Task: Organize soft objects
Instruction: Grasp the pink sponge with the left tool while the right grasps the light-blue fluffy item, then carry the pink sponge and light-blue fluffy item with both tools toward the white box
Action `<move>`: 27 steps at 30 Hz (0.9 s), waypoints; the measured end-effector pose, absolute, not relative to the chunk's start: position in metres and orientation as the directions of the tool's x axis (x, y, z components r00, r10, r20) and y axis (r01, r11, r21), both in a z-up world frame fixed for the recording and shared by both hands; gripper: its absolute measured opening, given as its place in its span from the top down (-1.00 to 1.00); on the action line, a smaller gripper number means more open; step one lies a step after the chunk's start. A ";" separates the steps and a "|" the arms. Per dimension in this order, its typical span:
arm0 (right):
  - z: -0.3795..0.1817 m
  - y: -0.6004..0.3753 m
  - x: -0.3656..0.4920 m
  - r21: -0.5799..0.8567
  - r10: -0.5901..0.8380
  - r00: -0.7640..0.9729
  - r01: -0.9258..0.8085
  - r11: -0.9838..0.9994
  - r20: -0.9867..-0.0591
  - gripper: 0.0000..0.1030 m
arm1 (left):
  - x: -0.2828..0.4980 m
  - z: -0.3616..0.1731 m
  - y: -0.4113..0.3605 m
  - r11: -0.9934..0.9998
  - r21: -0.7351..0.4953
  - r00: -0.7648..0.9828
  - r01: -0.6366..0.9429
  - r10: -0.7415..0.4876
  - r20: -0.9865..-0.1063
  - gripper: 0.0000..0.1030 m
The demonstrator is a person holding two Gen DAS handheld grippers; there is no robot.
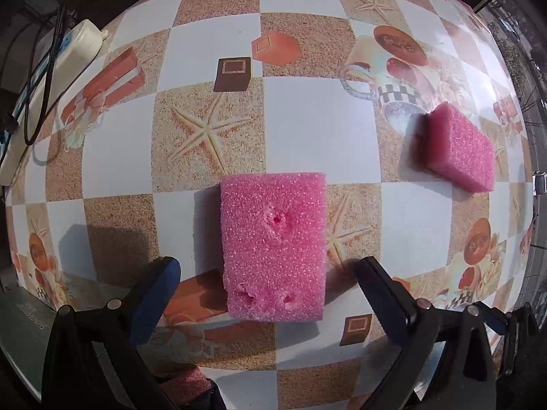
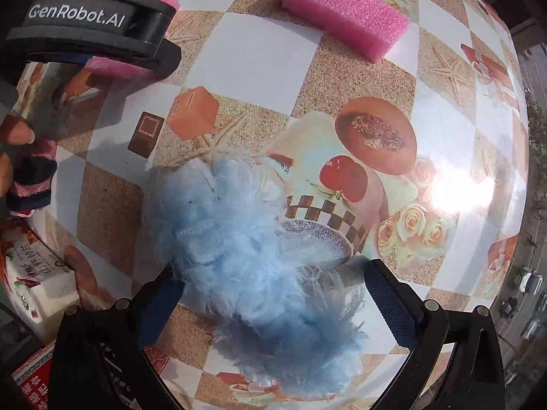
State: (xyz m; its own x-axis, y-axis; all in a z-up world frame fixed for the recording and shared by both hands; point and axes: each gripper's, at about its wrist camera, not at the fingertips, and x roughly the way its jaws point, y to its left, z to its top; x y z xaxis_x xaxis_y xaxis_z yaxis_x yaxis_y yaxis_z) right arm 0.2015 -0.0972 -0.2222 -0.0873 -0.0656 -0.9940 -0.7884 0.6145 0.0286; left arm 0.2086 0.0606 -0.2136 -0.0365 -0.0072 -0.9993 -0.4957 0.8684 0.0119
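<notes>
Where glossy checkered oilcloth (image 1: pixel 297 130) shows, pitted pink foam block (image 1: pixel 272 246), fluffy blue plush (image 2: pixel 239 256).

Sunlit checkered tablecloth (image 1: pixel 297 130), street beyond

Black left claw (image 1: pixel 270 294), blue pads, silver screws; right claw (image 2: pixel 273 294) alike

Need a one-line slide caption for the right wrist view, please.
Open right gripper straddles a fluffy blue toy on the patterned tablecloth; pink foam block beyond.
</notes>
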 end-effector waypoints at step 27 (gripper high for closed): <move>-0.132 -0.136 0.224 0.210 0.188 -0.098 -0.554 0.806 -0.977 0.47 | 0.163 -0.107 0.024 0.945 0.059 0.126 -0.322 0.104 -0.987 0.01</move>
State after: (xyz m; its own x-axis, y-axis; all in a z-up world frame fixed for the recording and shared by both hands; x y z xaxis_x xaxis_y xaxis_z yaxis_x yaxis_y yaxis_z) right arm 0.2244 -0.1361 -0.1318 -0.0982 0.1875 -0.9773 -0.5536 0.8059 0.2102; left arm 0.1628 0.0243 -0.1072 0.1256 0.1042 -0.9866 -0.3216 0.9451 0.0589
